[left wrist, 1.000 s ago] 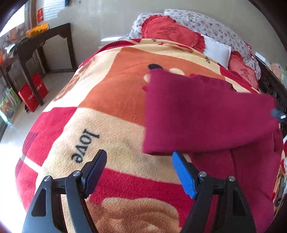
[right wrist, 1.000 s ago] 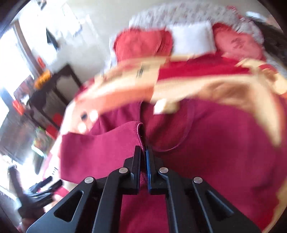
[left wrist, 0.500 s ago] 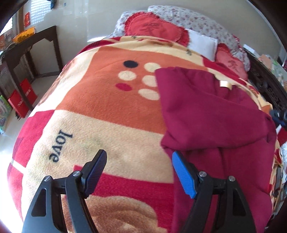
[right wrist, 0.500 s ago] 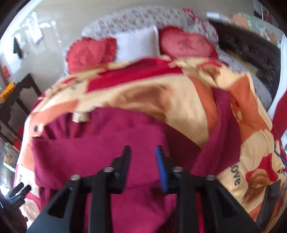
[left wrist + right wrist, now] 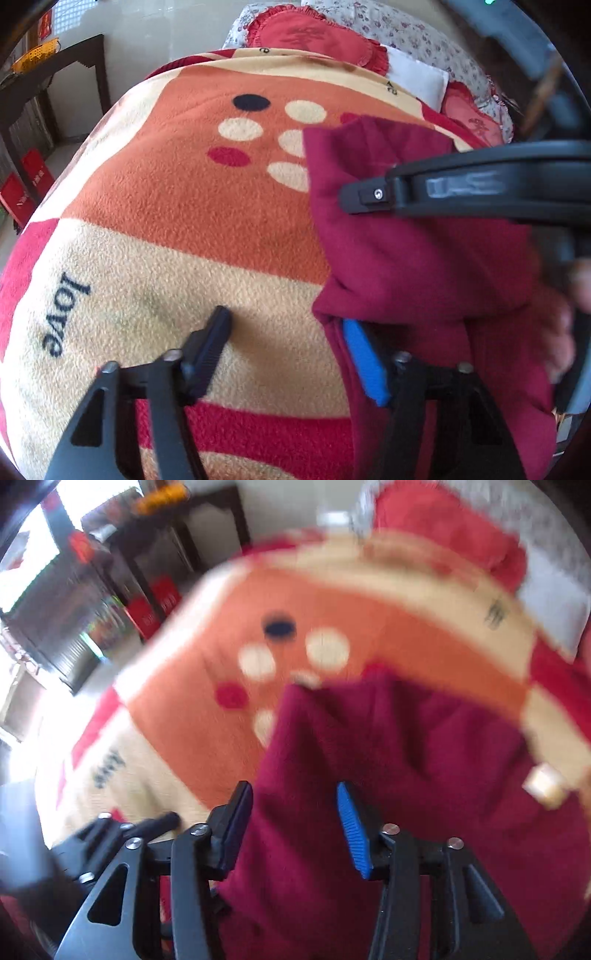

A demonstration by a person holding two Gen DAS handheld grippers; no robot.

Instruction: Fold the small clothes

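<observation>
Blanket (image 5: 192,221): fleece, patterned in orange, cream and red, covers the whole bed; the word "love" is printed on a cream patch at the left.
Pillows (image 5: 317,35): red frilled cushions and a white one lie at the bed's far end.
Side table (image 5: 48,74): dark wood, stands by the wall to the left, with a yellow basket on top.
Garment (image 5: 424,266): dark red, lies folded over on the right half of the blanket, its left edge running beside the cream spots.
Obstruction: in the left wrist view, the right tool's black body crosses over the garment's upper part and hides it there.
Left gripper (image 5: 284,345): spread wide, holding nothing; its dark finger sits over bare blanket, its blue pad at the garment's folded lower-left edge.
Right gripper (image 5: 295,827): spread wide, empty, above the garment's left portion; this view is blurred.
</observation>
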